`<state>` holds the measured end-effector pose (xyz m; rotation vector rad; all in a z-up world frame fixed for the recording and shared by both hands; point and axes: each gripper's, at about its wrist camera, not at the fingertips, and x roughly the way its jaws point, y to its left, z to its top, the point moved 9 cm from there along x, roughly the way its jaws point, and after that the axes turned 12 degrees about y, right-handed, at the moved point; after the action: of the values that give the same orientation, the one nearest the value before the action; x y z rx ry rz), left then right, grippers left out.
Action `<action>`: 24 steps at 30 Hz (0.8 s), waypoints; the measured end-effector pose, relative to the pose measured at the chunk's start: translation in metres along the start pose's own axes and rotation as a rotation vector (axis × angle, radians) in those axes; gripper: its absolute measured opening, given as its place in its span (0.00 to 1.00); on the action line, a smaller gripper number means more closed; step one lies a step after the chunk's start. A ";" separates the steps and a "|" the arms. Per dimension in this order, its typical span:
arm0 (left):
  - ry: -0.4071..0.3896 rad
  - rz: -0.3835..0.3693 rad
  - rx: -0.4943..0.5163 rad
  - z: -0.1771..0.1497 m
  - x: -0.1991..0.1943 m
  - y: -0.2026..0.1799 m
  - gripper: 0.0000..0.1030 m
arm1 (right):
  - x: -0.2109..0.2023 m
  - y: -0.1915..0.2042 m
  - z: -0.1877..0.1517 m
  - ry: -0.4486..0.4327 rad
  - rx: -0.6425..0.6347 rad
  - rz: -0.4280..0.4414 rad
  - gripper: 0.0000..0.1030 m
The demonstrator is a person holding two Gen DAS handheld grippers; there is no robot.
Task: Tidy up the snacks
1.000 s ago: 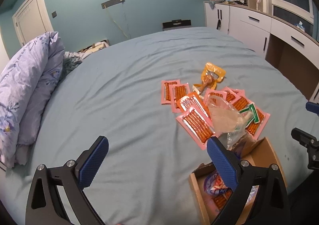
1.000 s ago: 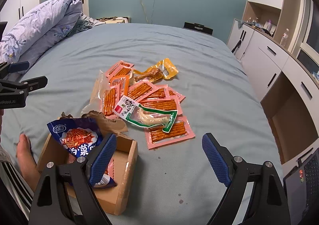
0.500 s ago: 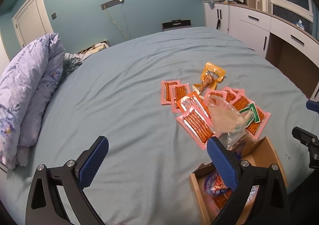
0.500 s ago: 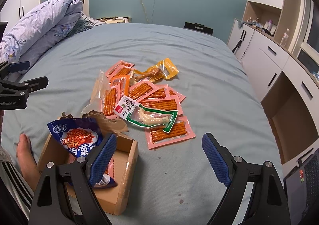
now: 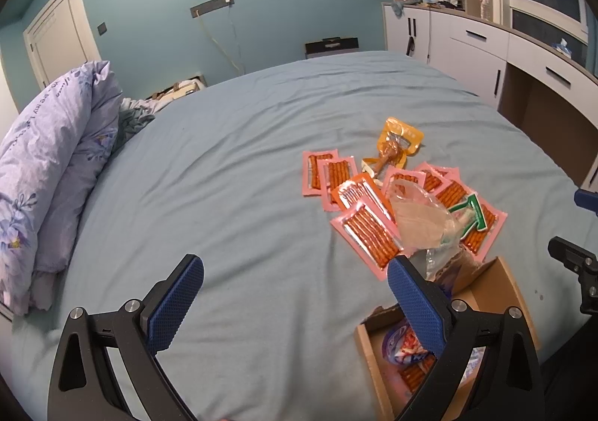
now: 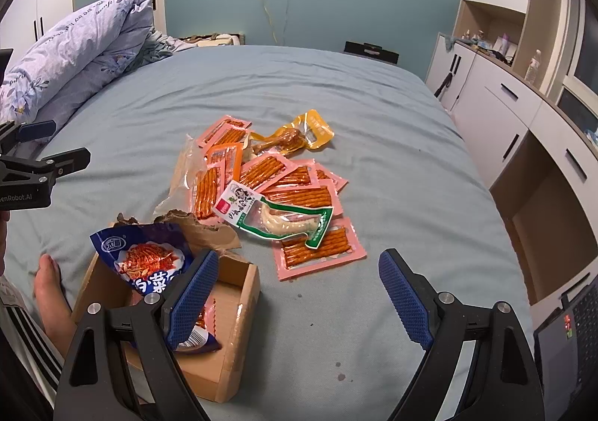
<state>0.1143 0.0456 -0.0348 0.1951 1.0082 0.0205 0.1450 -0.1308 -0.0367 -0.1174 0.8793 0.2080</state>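
Cardboard box (image 6: pixel 239 312) contents half hidden behind the right tongs (image 6: pixel 299 294).

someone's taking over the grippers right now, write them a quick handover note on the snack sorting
Left gripper: open, empty, hovering over bare sheet left of the snacks.
Right gripper: open, empty, hovering near the cardboard box.
In the box: the blue snack bag, sticking out, and at least one pink packet under it.
On the bed: a pile of pink spicy-stick packets, an orange packet, the green-trimmed chicken-foot pack on top, the yellow drumstick pack at the far side, and a clear plastic bag.
Left: most of the pile has yet to be boxed.
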 end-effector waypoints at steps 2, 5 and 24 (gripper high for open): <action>0.002 -0.002 -0.002 0.000 0.000 0.000 0.98 | 0.000 0.000 0.000 0.001 0.000 0.001 0.85; 0.005 -0.006 -0.005 0.000 0.001 0.000 0.98 | 0.000 0.000 0.000 -0.001 0.001 0.002 0.85; 0.053 -0.066 -0.057 0.001 0.009 0.002 0.98 | 0.012 -0.014 0.009 0.041 0.101 0.110 0.85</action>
<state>0.1204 0.0480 -0.0410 0.1097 1.0652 -0.0055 0.1631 -0.1411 -0.0402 0.0206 0.9359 0.2642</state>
